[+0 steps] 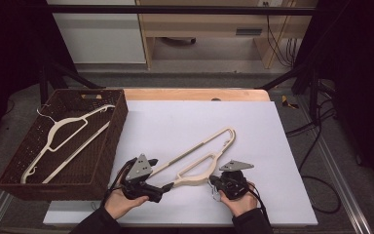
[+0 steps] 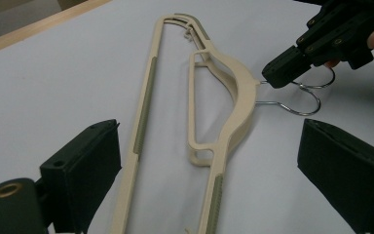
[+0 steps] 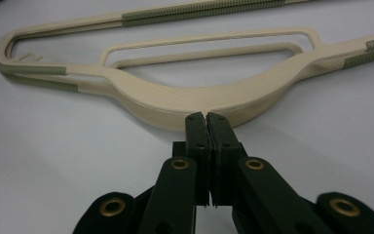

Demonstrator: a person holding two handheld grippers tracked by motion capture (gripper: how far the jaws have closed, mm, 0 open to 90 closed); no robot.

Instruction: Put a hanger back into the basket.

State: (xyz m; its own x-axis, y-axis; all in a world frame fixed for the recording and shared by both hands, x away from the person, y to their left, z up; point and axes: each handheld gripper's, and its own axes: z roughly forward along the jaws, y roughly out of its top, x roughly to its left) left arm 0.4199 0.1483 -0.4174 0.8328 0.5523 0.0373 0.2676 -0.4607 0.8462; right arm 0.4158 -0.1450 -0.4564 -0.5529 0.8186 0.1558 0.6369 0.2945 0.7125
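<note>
1. The right gripper (image 3: 205, 119) is clenched, its jaws pressed together right at the neck of the cream hanger (image 3: 190, 100). In the left gripper view the same tips pinch the metal hook (image 2: 297, 95) where it leaves the plastic.
2. The left gripper (image 2: 209, 161) is released, its jaws standing wide to either side of the hanger's near arm, touching neither bar nor shoulder as far as can be seen.
3. The hanger lies flat on the white board (image 1: 175, 122) near its front edge. Its long axis runs diagonally from the left gripper (image 1: 168, 186) up toward the board's middle, with the hook end by the right gripper (image 1: 213, 181).
4. The coming move likely turns on this: the hanger's near end sits straight ahead between the left jaws, so that hand is better placed to close on it, while the right already holds the hook.
5. A brown woven basket (image 1: 119, 129) sits off the board's left edge. Inside it lies a second cream hanger (image 1: 63, 141), also diagonal; probably the held one is meant to join it.
</note>
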